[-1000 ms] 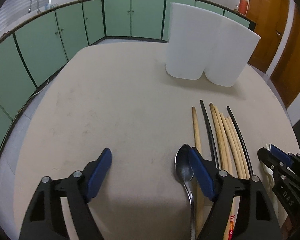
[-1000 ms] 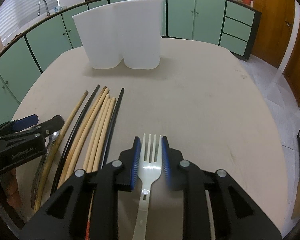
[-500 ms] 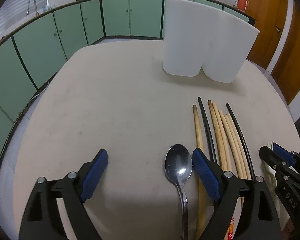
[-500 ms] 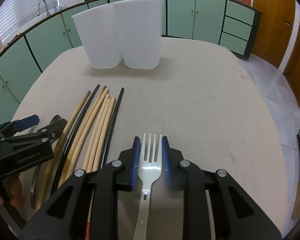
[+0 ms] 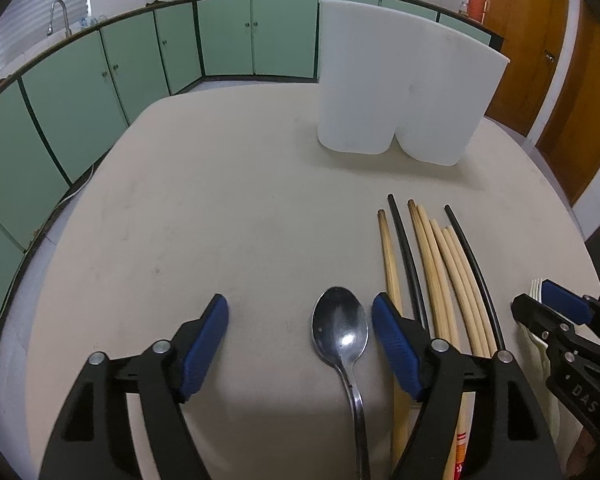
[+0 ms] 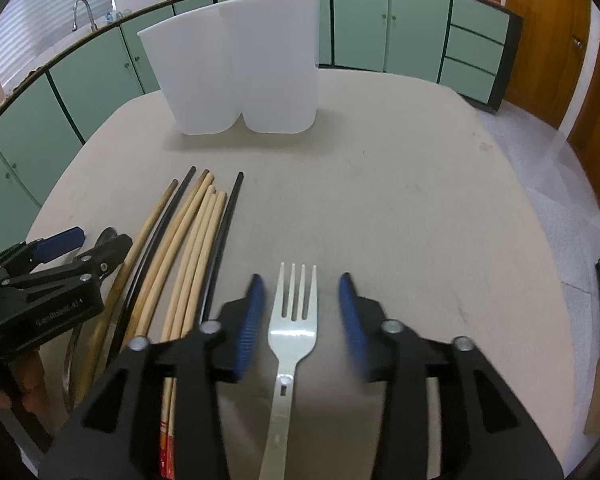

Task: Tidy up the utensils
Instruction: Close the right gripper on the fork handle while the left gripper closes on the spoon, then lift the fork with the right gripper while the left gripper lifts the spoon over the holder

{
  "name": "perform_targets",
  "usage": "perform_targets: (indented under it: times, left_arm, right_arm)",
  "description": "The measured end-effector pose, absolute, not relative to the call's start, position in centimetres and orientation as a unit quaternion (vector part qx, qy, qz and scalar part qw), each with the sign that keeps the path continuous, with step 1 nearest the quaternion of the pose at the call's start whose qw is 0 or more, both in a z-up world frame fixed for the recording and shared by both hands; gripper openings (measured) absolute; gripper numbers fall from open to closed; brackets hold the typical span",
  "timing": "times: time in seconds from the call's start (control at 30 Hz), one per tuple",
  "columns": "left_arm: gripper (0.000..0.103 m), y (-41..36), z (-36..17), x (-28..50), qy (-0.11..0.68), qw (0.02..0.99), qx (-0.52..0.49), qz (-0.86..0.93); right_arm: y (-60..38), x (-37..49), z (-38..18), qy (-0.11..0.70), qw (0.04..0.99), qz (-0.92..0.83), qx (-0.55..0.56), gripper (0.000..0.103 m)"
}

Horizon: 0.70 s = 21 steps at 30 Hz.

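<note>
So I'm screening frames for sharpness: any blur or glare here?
Right wrist view: the right gripper pads are motion-smeared, while the fork stays crisp with a bright glare band. Left wrist view: sharp throughout, a small highlight on the spoon bowl; strong fisheye bending in both.

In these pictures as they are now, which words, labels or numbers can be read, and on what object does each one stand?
"DAS" is on the black body of the right claw, seen from the left wrist camera.
White lettering on the left claw body is too blurred to read.
Red print on the chopsticks is too small to read.
</note>
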<state>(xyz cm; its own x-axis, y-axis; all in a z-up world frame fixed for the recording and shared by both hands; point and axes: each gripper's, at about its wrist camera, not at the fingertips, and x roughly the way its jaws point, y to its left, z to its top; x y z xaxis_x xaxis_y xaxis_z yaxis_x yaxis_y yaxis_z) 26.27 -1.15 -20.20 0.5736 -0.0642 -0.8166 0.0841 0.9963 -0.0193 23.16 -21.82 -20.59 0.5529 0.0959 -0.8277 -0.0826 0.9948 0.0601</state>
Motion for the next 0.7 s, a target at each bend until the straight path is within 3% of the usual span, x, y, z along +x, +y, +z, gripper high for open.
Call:
perform_targets:
  times: [0.07, 0.13, 0.2, 0.23, 0.47, 0.7]
  left_arm:
    - [0.069, -1.1, -20.2, 26.0, 0.458, 0.888, 0.011, -0.041]
    - [0.053, -1.1, -20.1, 25.8, 0.454, 0.89, 0.011, -0.042]
    - [0.032, -1.1, -19.9, 25.6, 0.452, 0.89, 0.008, -0.052]
    - [0.029, -1.0, -19.9, 25.6, 0.452, 0.89, 0.006, -0.055]
    - [0.027, -0.1, -19.3, 24.8, 0.43, 0.899, -0.015, -0.08]
    - [0.027, 0.4, -15.5, 23.2, 0.347, 0.932, -0.024, -0.099]
  right_arm:
    - [-21.7, 23.1, -20.7, 0.469, 0.882, 0.051, -0.002, 0.043]
    - [-21.4, 23.0, -20.8, 0.468, 0.883, 0.047, -0.014, 0.041]
    - [-21.2, 23.0, -20.7, 0.471, 0.881, 0.056, -0.013, 0.026]
    - [-21.0, 23.1, -20.6, 0.473, 0.879, 0.065, -0.013, 0.021]
    - [-22.6, 22.8, -19.9, 0.462, 0.883, 0.079, 0.027, 0.021]
    - [-24.8, 22.8, -16.1, 0.39, 0.91, 0.117, 0.077, 0.02]
